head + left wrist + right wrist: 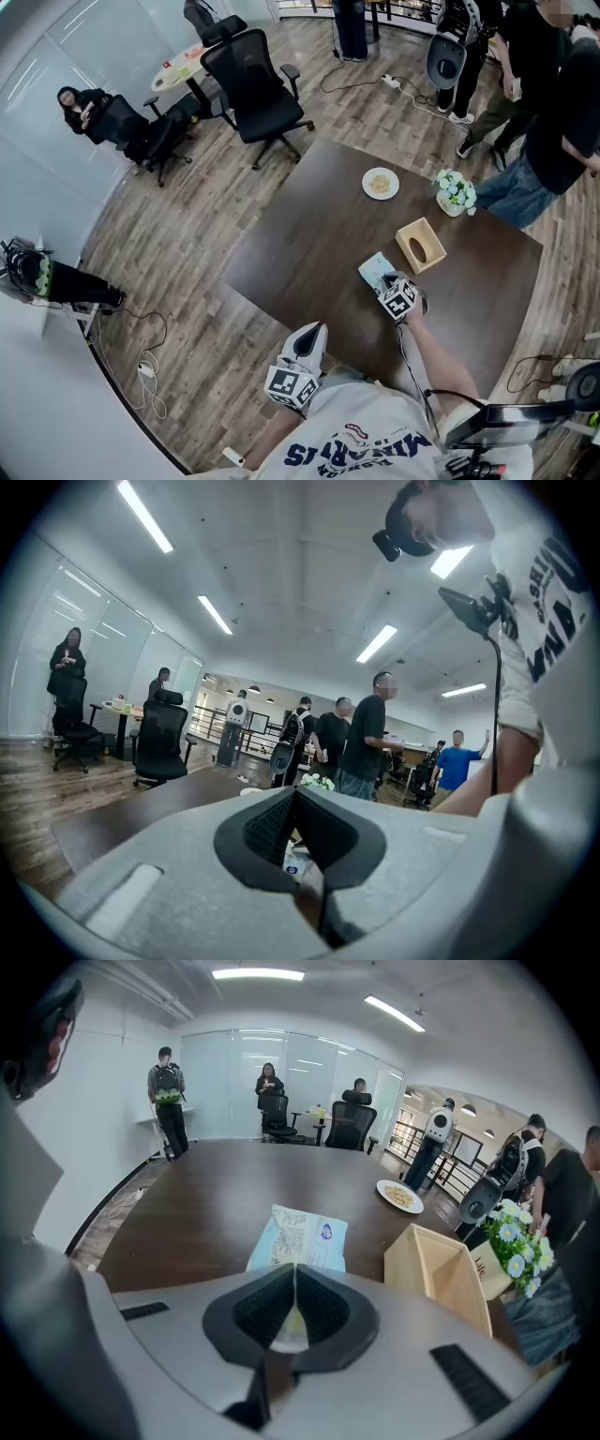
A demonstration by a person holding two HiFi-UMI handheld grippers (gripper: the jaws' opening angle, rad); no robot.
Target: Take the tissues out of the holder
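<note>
On the table (pixel 309 239) beside the holder (pixel 421 244), right gripper (pixel 294 1283) jaws clamp the tissue pack (pixel 300 1237); left gripper (pixel 296 803) jaws together.

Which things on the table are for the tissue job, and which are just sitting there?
For the job:
- tissue pack
- wooden holder
- right gripper, pinching the pack

Just sitting there:
- plate of food
- flower pot
</note>
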